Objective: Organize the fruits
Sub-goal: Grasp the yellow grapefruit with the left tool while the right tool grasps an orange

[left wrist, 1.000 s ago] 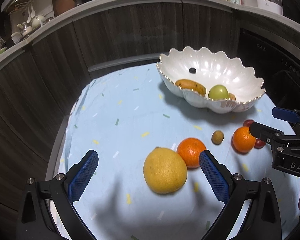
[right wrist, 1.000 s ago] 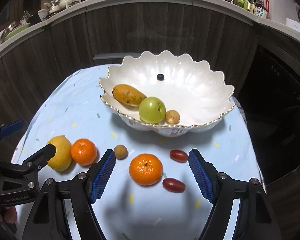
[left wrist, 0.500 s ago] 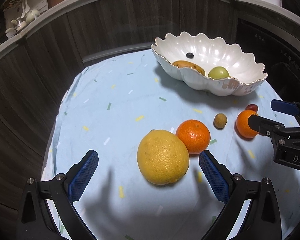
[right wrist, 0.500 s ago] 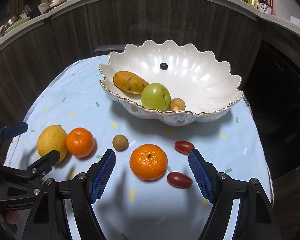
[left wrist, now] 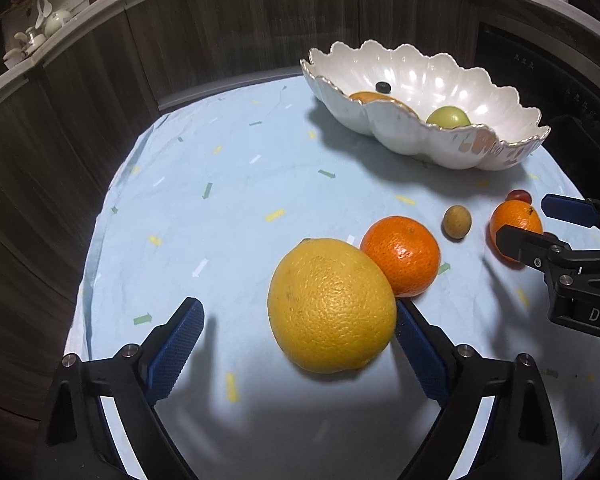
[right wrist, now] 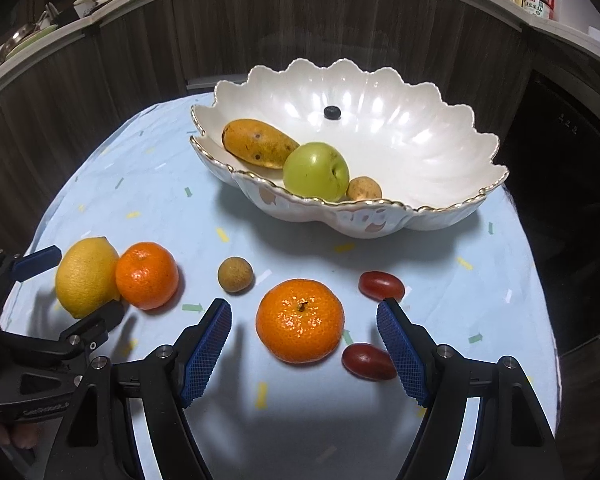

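Note:
My left gripper (left wrist: 296,314) straddles a big yellow lemon (left wrist: 332,304) on the blue cloth. Its jaws are closing: the right pad sits at the lemon's side and the left pad stands apart. An orange (left wrist: 400,256) touches the lemon's far right. My right gripper (right wrist: 302,318) stands open around a second orange (right wrist: 300,320), with neither pad touching it. A white scalloped bowl (right wrist: 440,216) behind holds a mango (right wrist: 256,144), a green apple (right wrist: 316,172), a small brown fruit (right wrist: 364,189) and a blueberry (right wrist: 332,111).
A small brown round fruit (right wrist: 235,274) and two red oval fruits (right wrist: 381,286) (right wrist: 368,361) lie near the right gripper's fingers. The blue tablecloth (left wrist: 228,184) covers a round table. Dark wood cabinets ring it, under a counter with crockery and bottles.
Both grippers have sunk toward the table, so the lemon and the orange now lie between their fingers. The left jaws have narrowed slightly. No fruit has moved.

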The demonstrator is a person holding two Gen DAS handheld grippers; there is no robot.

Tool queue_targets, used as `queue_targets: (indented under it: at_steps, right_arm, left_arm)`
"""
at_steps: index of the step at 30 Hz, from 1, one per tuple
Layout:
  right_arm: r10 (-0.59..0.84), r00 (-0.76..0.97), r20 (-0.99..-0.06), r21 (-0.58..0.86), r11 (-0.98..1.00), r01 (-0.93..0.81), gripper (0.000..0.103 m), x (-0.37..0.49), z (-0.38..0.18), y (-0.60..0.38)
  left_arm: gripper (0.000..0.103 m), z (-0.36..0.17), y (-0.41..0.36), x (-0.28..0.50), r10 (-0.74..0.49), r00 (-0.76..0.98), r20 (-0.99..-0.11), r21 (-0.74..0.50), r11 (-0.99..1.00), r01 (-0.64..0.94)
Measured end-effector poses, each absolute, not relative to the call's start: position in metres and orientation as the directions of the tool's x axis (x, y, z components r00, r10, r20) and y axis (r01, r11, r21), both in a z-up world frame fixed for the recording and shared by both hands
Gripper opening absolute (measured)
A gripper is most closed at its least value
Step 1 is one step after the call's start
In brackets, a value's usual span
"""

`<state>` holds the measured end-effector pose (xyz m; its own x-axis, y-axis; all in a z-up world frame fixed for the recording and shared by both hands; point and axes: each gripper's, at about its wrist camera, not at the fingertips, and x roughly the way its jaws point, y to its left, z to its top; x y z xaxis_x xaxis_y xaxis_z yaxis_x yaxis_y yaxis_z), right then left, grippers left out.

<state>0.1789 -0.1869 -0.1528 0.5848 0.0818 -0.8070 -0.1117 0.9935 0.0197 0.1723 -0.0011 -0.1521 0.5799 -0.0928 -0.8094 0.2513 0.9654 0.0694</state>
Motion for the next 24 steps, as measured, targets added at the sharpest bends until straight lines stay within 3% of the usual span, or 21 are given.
queue_targets:
  at_steps: [6, 11, 17, 22, 24]
  right_arm:
    - [0.088, 0.573, -0.815, 0.025, 0.993, -0.118, 0.074, 0.184, -0.16, -0.185]
    - [0.109, 0.555, -0.824, 0.043, 0.991, -0.13, 0.061, 0.187, -0.167, -0.184]
    - [0.11, 0.552, -0.826, 0.048, 0.991, -0.126, 0.049, 0.187, -0.169, -0.185]
    - [0.113, 0.555, -0.824, 0.052, 0.991, -0.125, 0.048, 0.186, -0.169, -0.186]
    - [0.114, 0.555, -0.824, 0.053, 0.991, -0.125, 0.048, 0.186, -0.169, -0.186]
  left_arm:
    - [0.09, -0.16, -0.002, 0.176, -0.096, 0.565, -0.819, 0.063, 0.965, 0.255]
    - [0.086, -0.161, -0.002, 0.178, -0.109, 0.567, -0.816, 0.053, 0.964, 0.262]
    - [0.072, -0.16, -0.004, 0.177, -0.143, 0.563, -0.814, 0.028, 0.958, 0.285]
    - [0.055, -0.159, -0.009, 0.175, -0.168, 0.562, -0.81, 0.016, 0.951, 0.308]
    - [0.055, -0.158, -0.01, 0.174, -0.164, 0.562, -0.811, 0.021, 0.951, 0.308]
